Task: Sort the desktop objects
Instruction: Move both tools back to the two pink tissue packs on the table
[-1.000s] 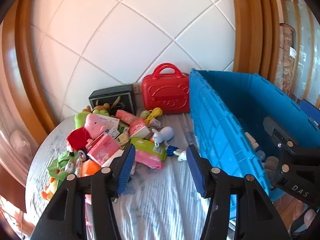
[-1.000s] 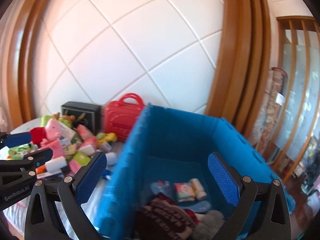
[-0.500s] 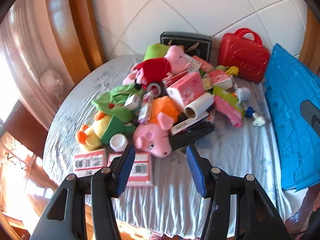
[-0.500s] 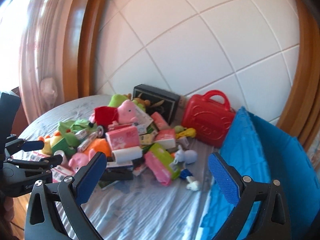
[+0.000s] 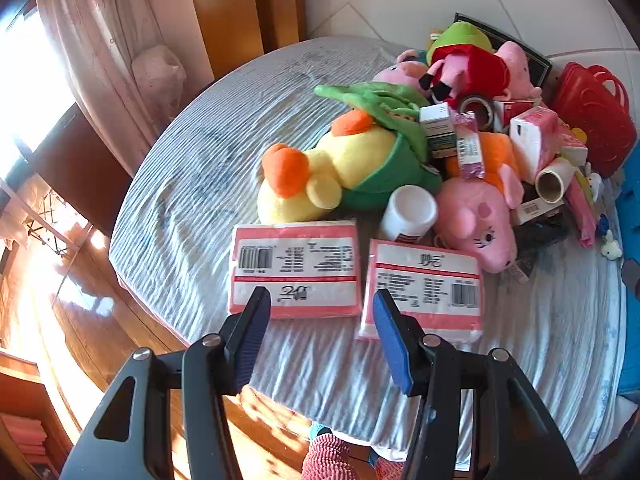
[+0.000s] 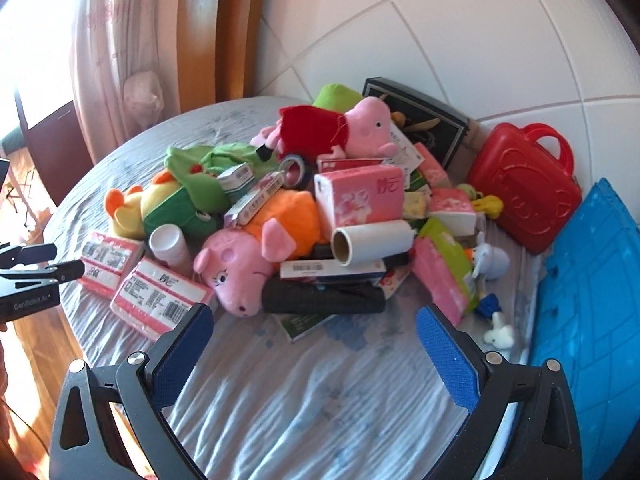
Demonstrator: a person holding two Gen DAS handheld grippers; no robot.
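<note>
A: What do we have nearest the left gripper (image 5: 320,312)?

B: Its jaws stand apart, clamping nothing. Two flat pink-and-white tissue packs lie side by side on the wrinkled striped tablecloth (image 5: 192,184): the left pack (image 5: 296,268) just ahead of the left finger, the right pack (image 5: 424,284) just ahead of the right finger.

A: And beyond them?

B: We see a white cylindrical bottle (image 5: 408,212), a soft yellow plush duck (image 5: 336,172) and a pink plush pig (image 5: 476,216) blocking the way to the heap behind.

A: The right gripper (image 6: 316,332)?

B: Spread wide, empty. Ahead of it lie a dark fabric pouch (image 6: 324,300), then a paper roll (image 6: 372,240). Far right, we note a rigid red plastic case (image 6: 524,196) and a ribbed blue crate (image 6: 588,276).
</note>
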